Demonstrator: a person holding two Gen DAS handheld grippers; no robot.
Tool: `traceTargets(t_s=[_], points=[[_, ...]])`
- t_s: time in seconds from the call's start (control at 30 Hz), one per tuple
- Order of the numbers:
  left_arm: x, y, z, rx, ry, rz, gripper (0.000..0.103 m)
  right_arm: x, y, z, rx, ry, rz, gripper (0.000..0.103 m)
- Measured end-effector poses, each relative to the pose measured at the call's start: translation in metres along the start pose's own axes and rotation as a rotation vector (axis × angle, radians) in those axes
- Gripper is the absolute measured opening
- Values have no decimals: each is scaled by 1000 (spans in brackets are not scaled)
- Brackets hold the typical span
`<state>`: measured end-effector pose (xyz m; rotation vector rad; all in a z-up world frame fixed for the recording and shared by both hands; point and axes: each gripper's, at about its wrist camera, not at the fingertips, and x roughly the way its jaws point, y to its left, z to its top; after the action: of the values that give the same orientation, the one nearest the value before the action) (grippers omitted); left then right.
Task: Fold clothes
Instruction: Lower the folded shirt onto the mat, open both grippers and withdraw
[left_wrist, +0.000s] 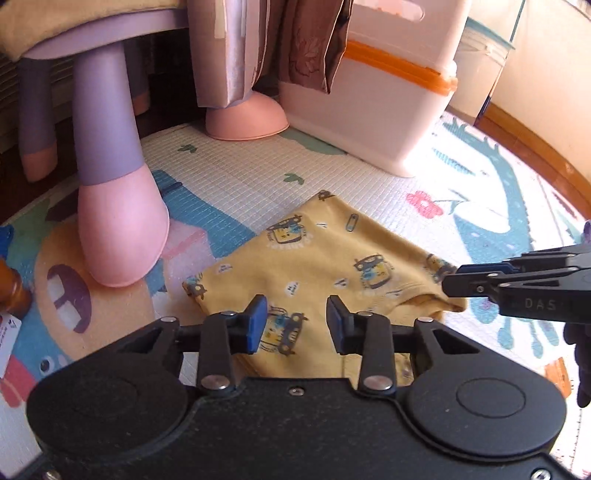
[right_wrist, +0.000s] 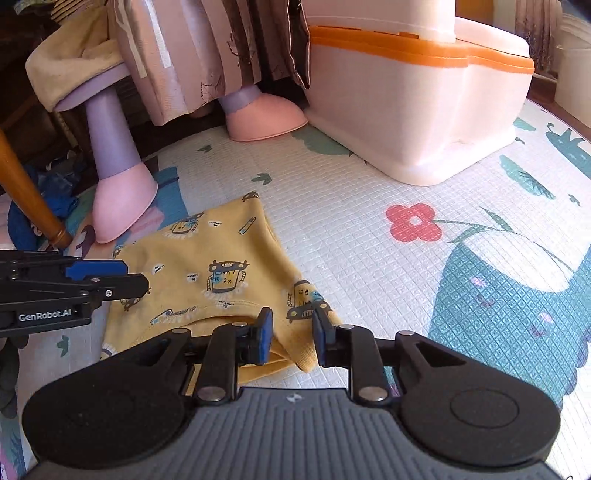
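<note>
Fingers (left_wrist: 258, 325) apart over garment (left_wrist: 317, 258) hem

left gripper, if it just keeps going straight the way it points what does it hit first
Likely the yellow printed garment lying on the play mat: it fills the gap between the open left gripper fingers. Depth is unclear, so its height above the cloth can't be judged.

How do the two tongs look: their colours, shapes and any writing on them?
Both tongs are black, with two round discs on the body and jointed link bars with silver rivets leading to blue finger pads. The left tongs show "GenRobot.AI" in white on the side; the right tongs show "DAS". A dark glove covers the hand behind the right one.
</note>
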<state>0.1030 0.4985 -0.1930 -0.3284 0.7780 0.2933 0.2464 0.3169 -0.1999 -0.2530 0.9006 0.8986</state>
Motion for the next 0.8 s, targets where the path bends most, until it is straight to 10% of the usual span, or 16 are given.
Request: traceTargets(t_s=[0.13,0.23,0.5,0.8], points=[[-35,1,-5,-80,3,20,43,-20,2,-7,69,66,22,49],[-60,2,-9,-140,5,35,71,-44,7,-9,163,103,36,80],[-134,-20,0,-133,-44,118,102,-110,43,3,142,96,-36,100],[-150,-39,11,-96,-39,190,103,-133,72,16,83,108,-80,102]])
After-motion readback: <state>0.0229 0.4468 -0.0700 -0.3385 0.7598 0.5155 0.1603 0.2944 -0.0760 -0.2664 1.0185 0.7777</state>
